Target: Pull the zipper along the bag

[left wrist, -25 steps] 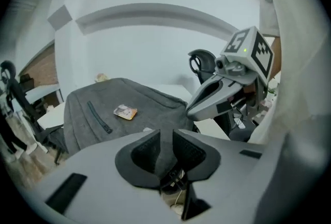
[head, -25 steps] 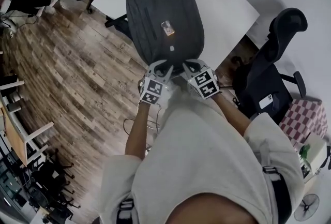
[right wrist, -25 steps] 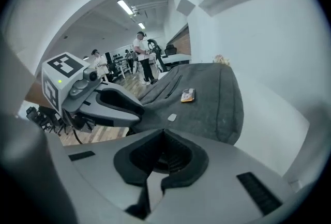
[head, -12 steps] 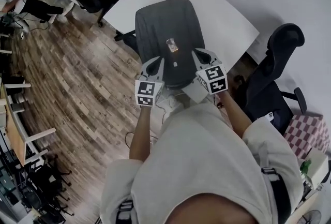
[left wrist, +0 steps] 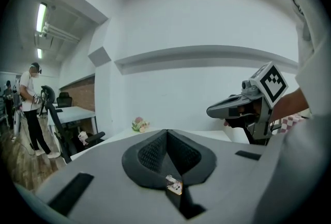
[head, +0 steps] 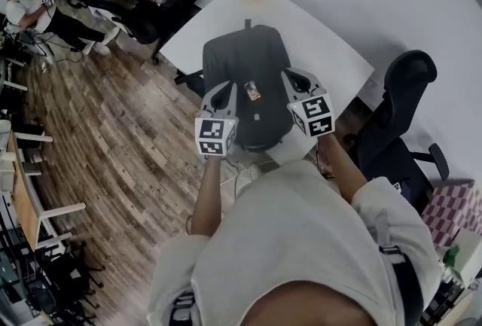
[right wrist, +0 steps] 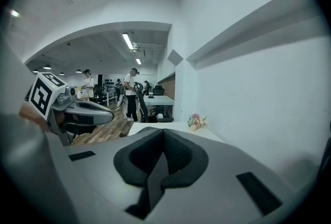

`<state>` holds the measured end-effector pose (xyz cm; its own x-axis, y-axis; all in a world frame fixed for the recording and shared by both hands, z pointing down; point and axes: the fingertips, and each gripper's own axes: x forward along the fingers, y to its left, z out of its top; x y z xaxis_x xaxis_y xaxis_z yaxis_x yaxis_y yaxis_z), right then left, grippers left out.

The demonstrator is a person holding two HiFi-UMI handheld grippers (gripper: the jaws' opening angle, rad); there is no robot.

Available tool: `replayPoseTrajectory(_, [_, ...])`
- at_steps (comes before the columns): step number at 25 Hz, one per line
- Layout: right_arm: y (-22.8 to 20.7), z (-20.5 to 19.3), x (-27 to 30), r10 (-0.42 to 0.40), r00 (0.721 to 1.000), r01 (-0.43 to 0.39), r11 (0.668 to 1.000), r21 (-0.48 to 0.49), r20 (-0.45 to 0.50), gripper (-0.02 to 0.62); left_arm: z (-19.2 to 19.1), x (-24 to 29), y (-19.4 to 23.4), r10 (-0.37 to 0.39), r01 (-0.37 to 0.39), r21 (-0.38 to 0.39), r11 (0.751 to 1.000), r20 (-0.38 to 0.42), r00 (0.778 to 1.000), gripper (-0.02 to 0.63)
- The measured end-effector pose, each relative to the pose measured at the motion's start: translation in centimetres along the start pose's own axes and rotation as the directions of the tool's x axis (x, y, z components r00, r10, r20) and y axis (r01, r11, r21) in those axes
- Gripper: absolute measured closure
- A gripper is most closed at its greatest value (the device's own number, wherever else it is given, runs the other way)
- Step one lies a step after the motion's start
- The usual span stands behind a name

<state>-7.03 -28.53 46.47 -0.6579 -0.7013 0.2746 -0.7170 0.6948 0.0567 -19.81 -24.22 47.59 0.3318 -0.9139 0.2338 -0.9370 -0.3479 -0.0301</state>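
Backpack [head: 248, 83] is seen flat on table [head: 324, 46], frame centre. Left gripper [head: 227, 88] and right gripper [head: 291, 76] are held above it, both 2 pressed together, nothing pinched. Zipper slider cannot be made out: scene fits pre-pull or finished. For any pull, bag is best steadied.

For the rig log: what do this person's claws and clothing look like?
Left claw and right claw are grey, each carrying a white cube with black square markers; black textured pads line them. The person wears a pale short-sleeved shirt and dark straps.
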Motion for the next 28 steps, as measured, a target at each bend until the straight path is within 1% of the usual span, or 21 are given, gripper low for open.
replayPoseTrajectory(5, [-0.7,1.1,0.1,-0.011,1.000,0.011,1.000,0.002,0.027,0.583,1.3,0.6,0.2,0.012,-0.013,0.011,1.000,0.022,1.000,0.581])
replayPoseTrajectory(8, [-0.9,1.5,0.2,-0.017,0.999,0.017,1.000,0.007,0.035,0.583,1.5,0.5,0.6,0.025,-0.025,-0.002,1.000,0.029,0.999,0.580])
replayPoseTrajectory(16, [-1.3,1.3,0.0,-0.030,0.999,0.029,0.999,0.020,0.030,0.583,1.4,0.1,1.0,0.050,-0.049,-0.018,0.999,0.029,0.998,0.581])
replayPoseTrajectory(28, [-1.2,1.0,-0.1,-0.033,0.999,0.032,0.999,0.012,0.021,0.583,0.8,-0.3,0.8,0.053,-0.052,-0.027,0.998,0.023,0.998,0.581])
